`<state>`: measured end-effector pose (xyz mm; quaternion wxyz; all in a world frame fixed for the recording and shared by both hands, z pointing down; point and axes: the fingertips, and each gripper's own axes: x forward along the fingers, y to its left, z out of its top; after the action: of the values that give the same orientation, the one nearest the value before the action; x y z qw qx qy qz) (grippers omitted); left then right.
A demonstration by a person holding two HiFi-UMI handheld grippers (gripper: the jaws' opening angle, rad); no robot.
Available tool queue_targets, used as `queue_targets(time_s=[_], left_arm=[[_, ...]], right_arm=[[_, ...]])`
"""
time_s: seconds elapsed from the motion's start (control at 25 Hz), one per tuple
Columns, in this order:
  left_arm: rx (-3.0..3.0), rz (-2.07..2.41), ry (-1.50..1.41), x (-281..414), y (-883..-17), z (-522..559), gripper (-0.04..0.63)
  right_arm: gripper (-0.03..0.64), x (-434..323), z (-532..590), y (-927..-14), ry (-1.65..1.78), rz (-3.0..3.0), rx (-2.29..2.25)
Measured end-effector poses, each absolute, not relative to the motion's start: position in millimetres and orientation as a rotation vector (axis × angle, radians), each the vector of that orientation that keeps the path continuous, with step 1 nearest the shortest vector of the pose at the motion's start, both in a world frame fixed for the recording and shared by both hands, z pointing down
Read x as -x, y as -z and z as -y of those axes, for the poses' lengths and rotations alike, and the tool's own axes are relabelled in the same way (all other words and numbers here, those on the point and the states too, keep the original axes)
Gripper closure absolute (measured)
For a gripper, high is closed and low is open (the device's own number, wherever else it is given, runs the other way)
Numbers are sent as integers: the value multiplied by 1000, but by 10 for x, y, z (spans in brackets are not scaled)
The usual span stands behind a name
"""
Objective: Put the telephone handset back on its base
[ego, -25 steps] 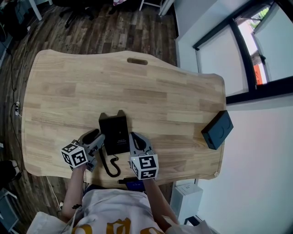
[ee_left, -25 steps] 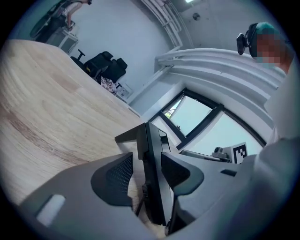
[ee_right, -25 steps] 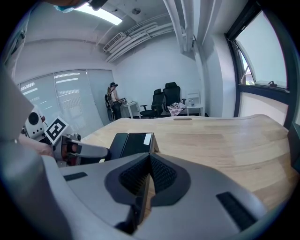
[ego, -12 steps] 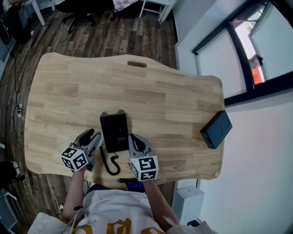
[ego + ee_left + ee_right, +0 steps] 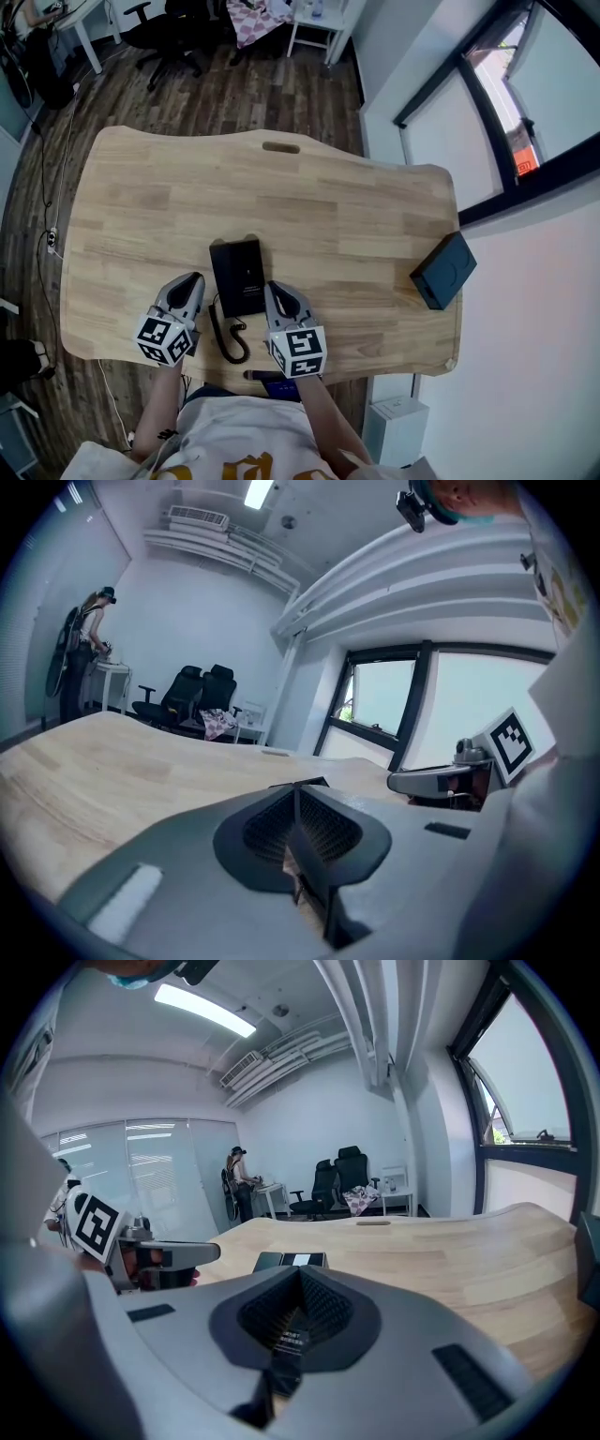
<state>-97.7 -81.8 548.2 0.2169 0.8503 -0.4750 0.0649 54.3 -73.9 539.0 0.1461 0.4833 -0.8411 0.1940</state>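
1. A pale wooden table stands on a dark plank floor, with a black-framed window along the right side and office chairs beyond the far edge.
2. The telephone lies flat near the table's near edge, just ahead of the person. It reads as one black block, so the handset's outline is hard to pick out from its base.
3. A coiled cord loops from the telephone's near left corner toward the table edge.
4. The left gripper hangs just left of the telephone, apart from it. Its jaws have just been closing and now meet at the tips with nothing between them.
5. The right gripper sits just right of the telephone. Its jaws are together and grip nothing.
6. A black box rests at the table's right edge, well apart from the telephone.
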Motion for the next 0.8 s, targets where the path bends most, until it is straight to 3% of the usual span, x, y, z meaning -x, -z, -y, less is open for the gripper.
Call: queue_targets(time_s=[0.08, 0.8], left_arm=[[-2375, 1314, -176, 934, -5409, 788, 592], [-2412, 1401, -141, 647, -4740, 632, 592]], right_arm=[[611, -543, 740, -5355, -543, 2432, -1387], [611, -699, 663, -4860, -461, 2514, -1420]])
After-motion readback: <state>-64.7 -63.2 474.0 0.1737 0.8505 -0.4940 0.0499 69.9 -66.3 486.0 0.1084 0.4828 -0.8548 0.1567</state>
